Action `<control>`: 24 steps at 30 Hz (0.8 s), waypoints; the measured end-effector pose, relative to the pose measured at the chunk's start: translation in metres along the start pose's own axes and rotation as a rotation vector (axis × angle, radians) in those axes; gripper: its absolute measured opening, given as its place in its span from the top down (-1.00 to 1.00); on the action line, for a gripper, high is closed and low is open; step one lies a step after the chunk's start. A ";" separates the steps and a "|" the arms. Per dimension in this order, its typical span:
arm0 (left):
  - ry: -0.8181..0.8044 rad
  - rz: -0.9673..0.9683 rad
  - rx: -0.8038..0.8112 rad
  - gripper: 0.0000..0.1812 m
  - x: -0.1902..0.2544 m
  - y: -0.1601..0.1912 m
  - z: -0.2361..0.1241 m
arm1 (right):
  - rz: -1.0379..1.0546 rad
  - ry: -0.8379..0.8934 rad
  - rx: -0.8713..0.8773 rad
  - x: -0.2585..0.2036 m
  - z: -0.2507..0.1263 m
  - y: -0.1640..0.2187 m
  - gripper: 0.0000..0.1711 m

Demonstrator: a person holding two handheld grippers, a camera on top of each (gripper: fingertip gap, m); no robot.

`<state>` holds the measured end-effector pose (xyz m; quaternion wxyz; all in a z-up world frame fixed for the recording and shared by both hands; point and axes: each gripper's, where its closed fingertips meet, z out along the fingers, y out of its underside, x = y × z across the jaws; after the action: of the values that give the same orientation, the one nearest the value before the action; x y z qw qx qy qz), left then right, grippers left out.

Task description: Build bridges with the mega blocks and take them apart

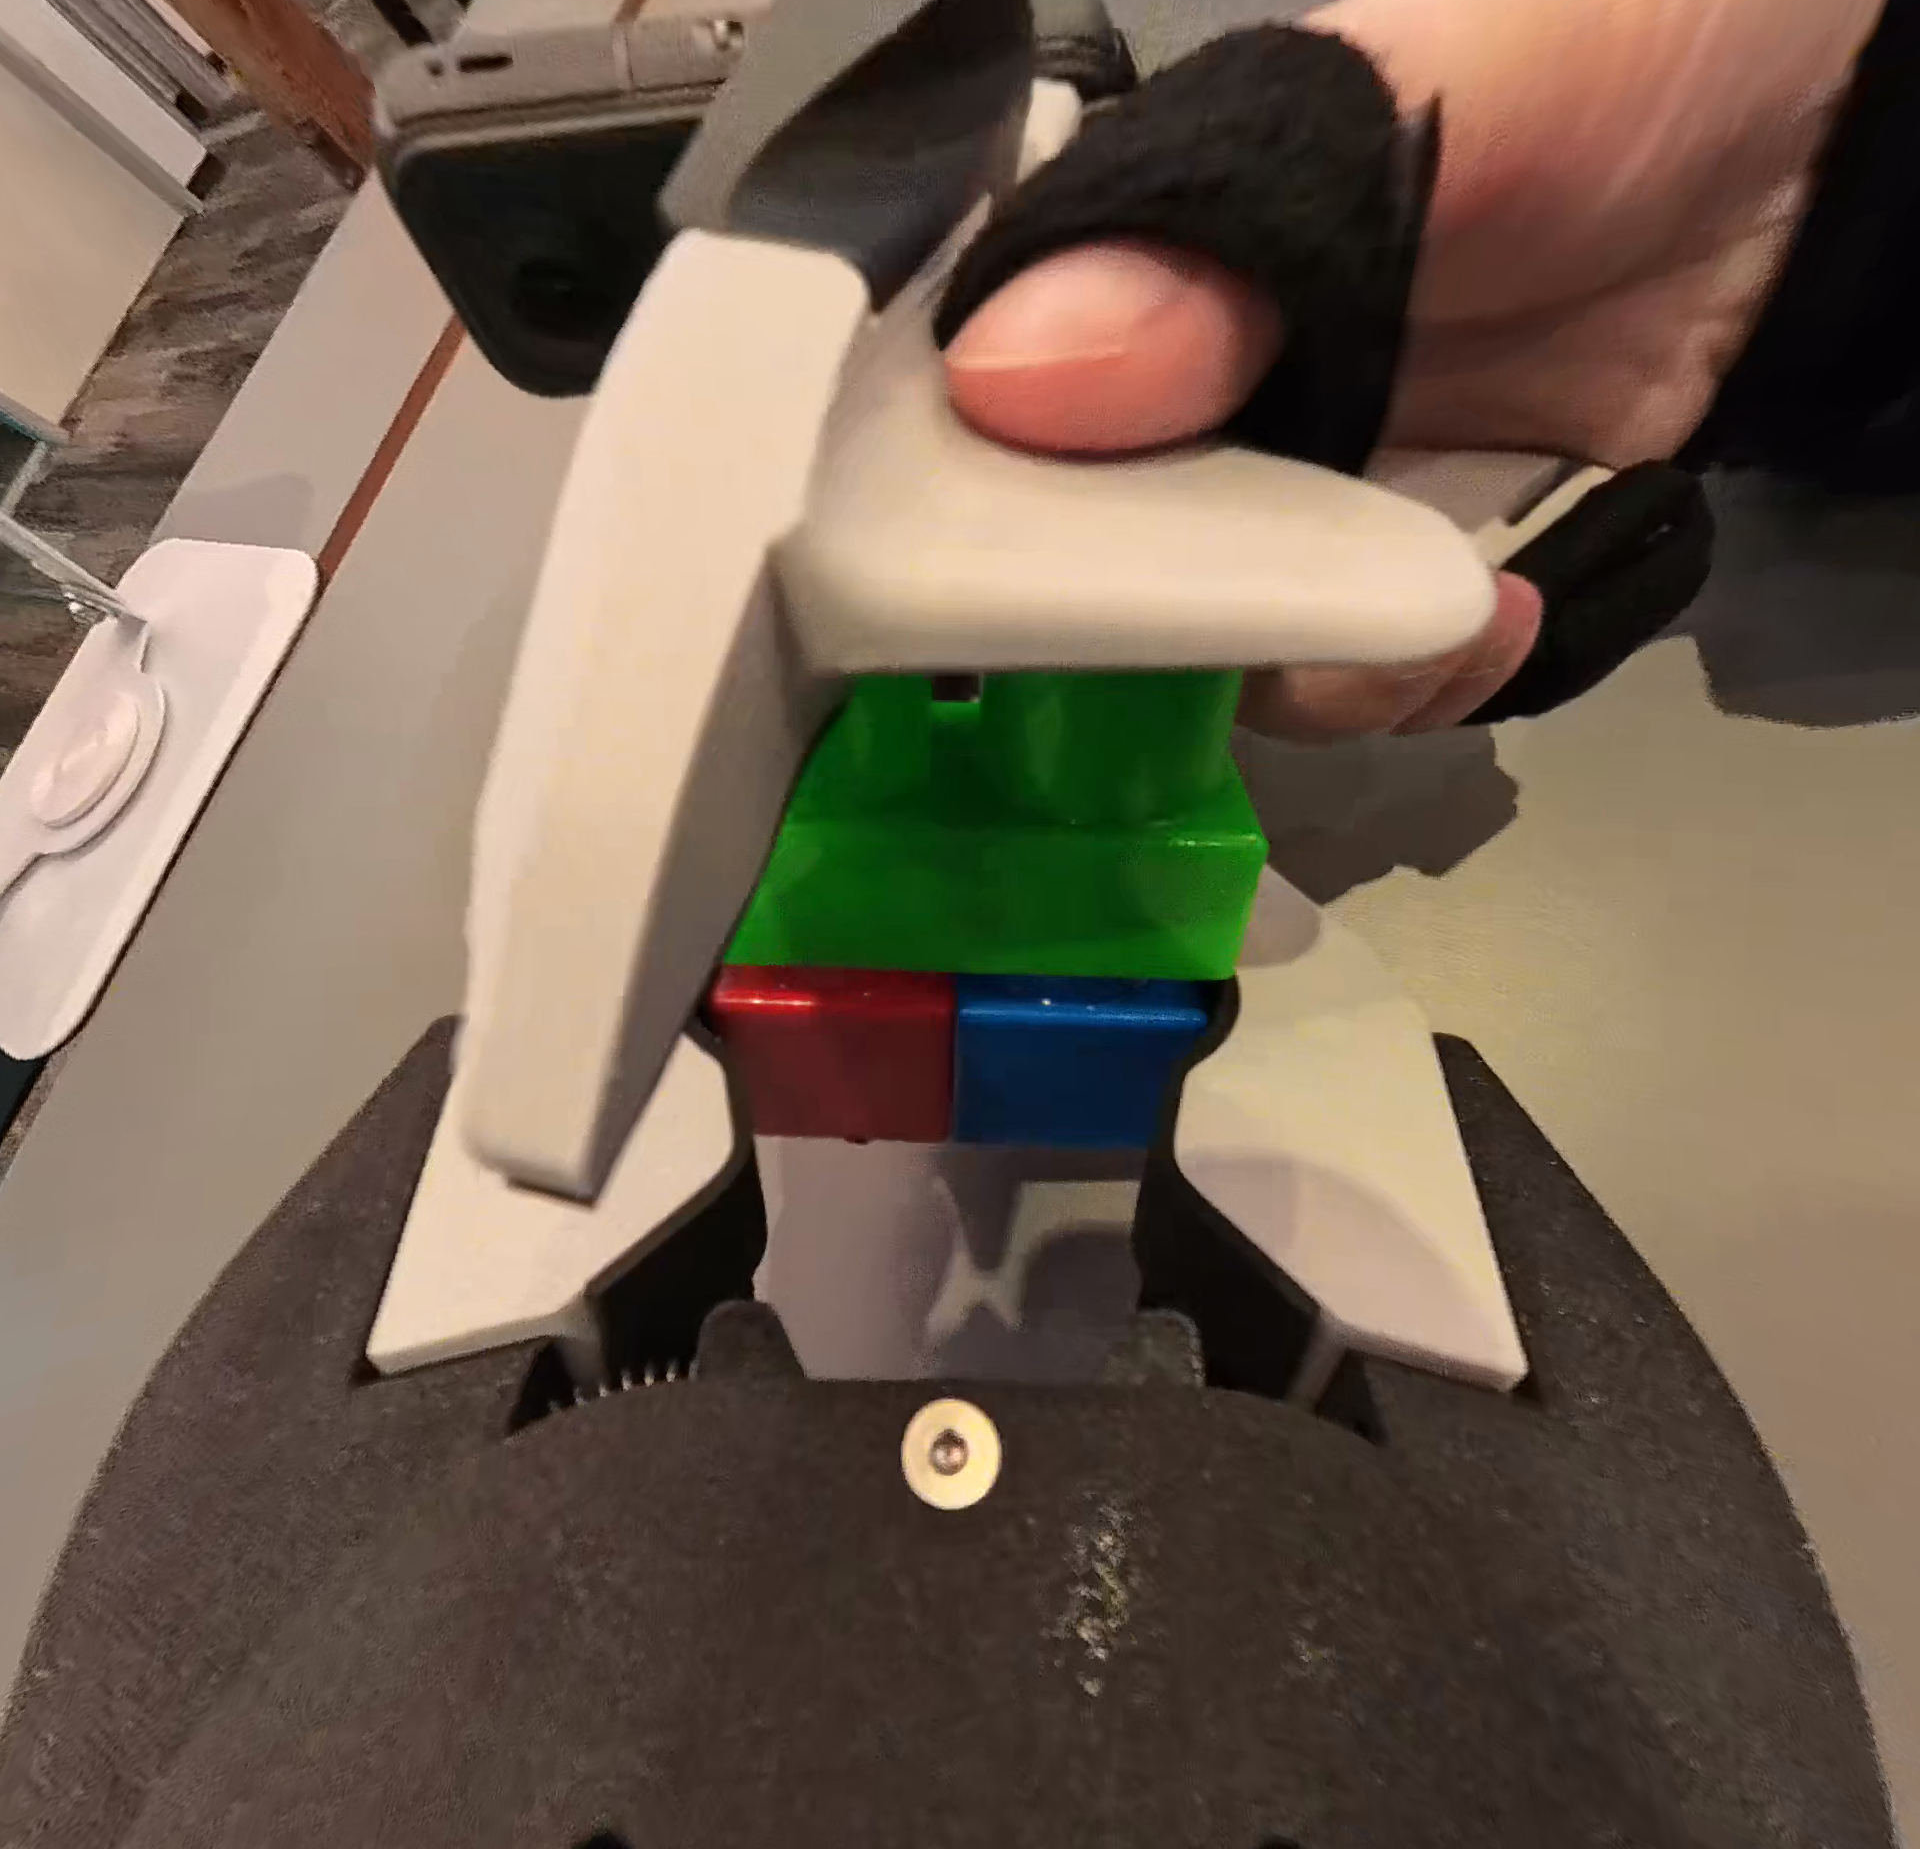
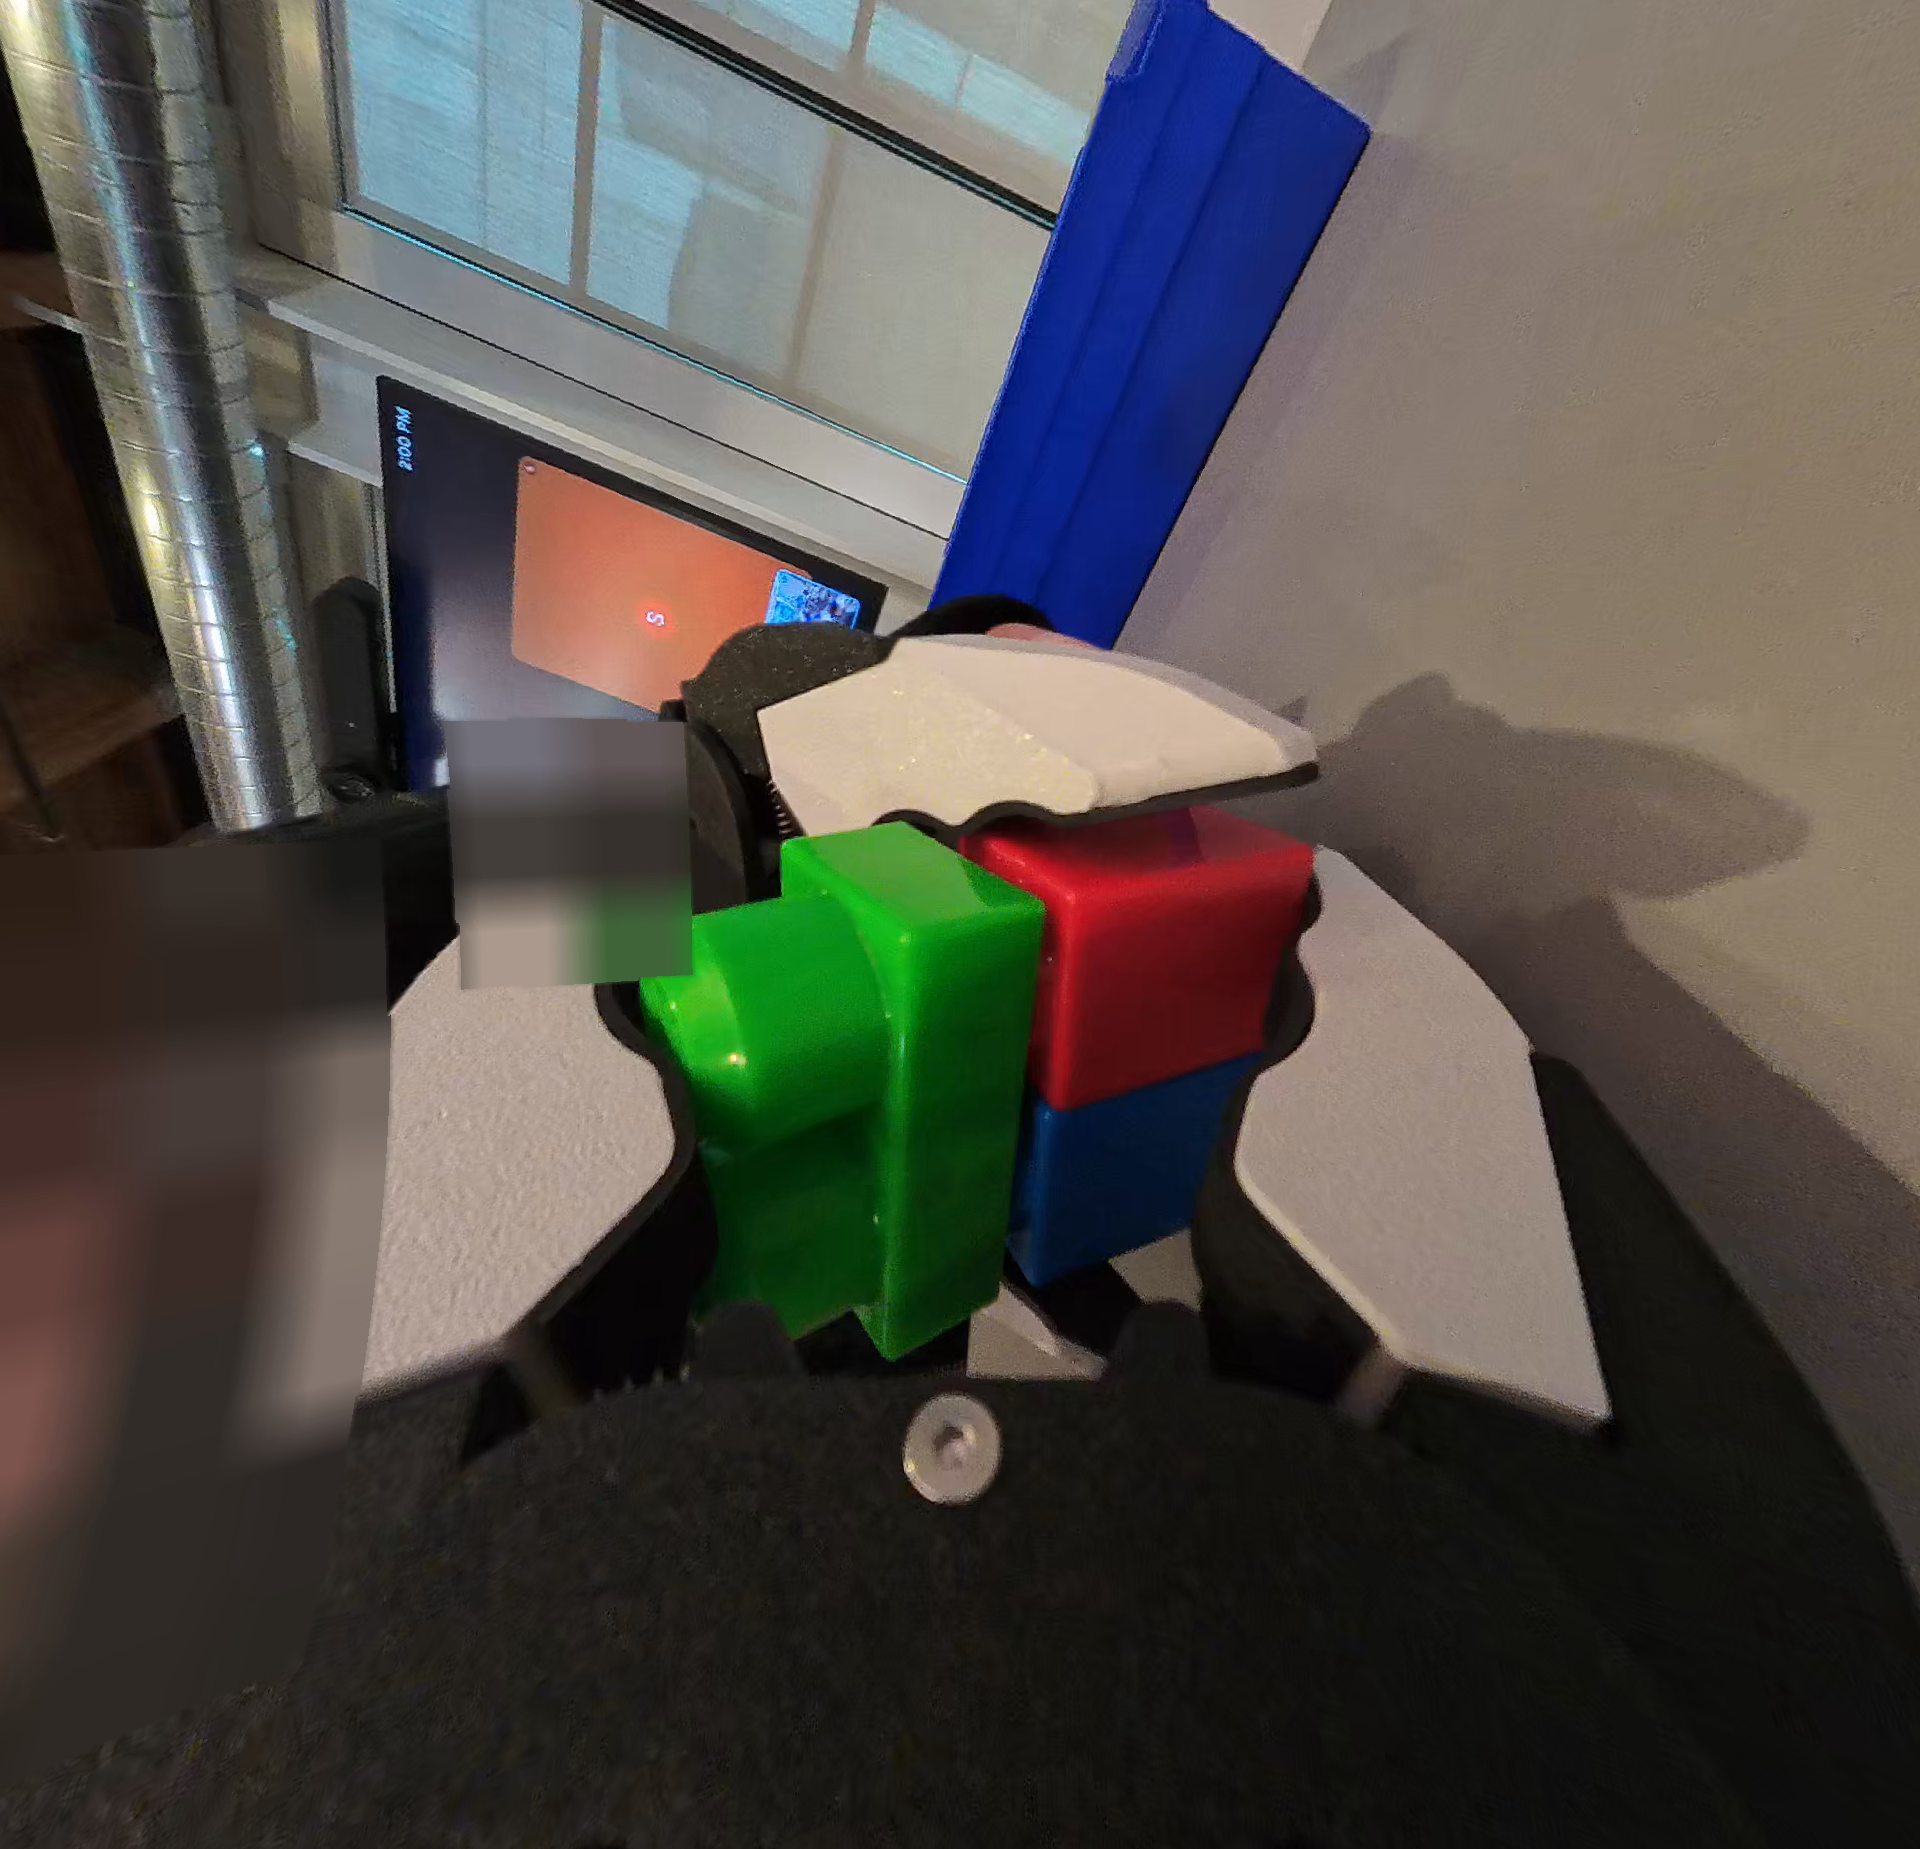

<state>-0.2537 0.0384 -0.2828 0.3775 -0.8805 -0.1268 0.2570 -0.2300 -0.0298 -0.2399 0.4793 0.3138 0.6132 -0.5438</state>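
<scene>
A green mega block [image 1: 997,895] sits on a red block [image 1: 831,1056] and a blue block [image 1: 1070,1061] that stand side by side. My left gripper [image 1: 971,1020] is shut on the red and blue pair, one pad on each outer face. My right gripper's white fingers [image 1: 644,719] come in from above, one across the green studs. In the right wrist view my right gripper [image 2: 966,978] is shut across the stack. One pad is on the green block [image 2: 862,1072]; the other is against the red block [image 2: 1153,968] and blue block [image 2: 1112,1176]. A left gripper finger [image 2: 1039,729] lies on the red block.
The stack is held above the grey table [image 1: 1558,968]. A white plate with a clear plastic piece [image 1: 135,760] lies at the table's left edge. A bare hand with black finger straps [image 1: 1558,241] holds the right gripper. A blue bin [image 2: 1164,345], a monitor [image 2: 623,573] and a metal duct [image 2: 177,397] stand behind. Left tips to right tips: about 6 centimeters.
</scene>
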 end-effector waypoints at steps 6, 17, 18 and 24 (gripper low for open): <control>0.012 -0.016 0.003 0.01 0.001 0.001 0.001 | 0.022 -0.005 0.023 0.001 -0.001 -0.002 -0.38; 0.002 -0.065 0.133 0.02 -0.005 -0.017 -0.013 | 0.053 -0.149 0.026 -0.020 -0.006 -0.001 -0.33; 0.001 -0.065 0.139 0.02 -0.005 -0.018 -0.013 | 0.064 -0.165 0.029 -0.021 -0.007 -0.002 -0.33; -0.008 -0.052 0.175 0.01 -0.005 -0.025 -0.018 | 0.097 -0.228 0.033 -0.029 -0.010 -0.003 -0.31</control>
<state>-0.2487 0.0428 -0.2527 0.4591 -0.8396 -0.1280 0.2606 -0.2247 -0.0170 -0.2126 0.5664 0.2872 0.5297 -0.5623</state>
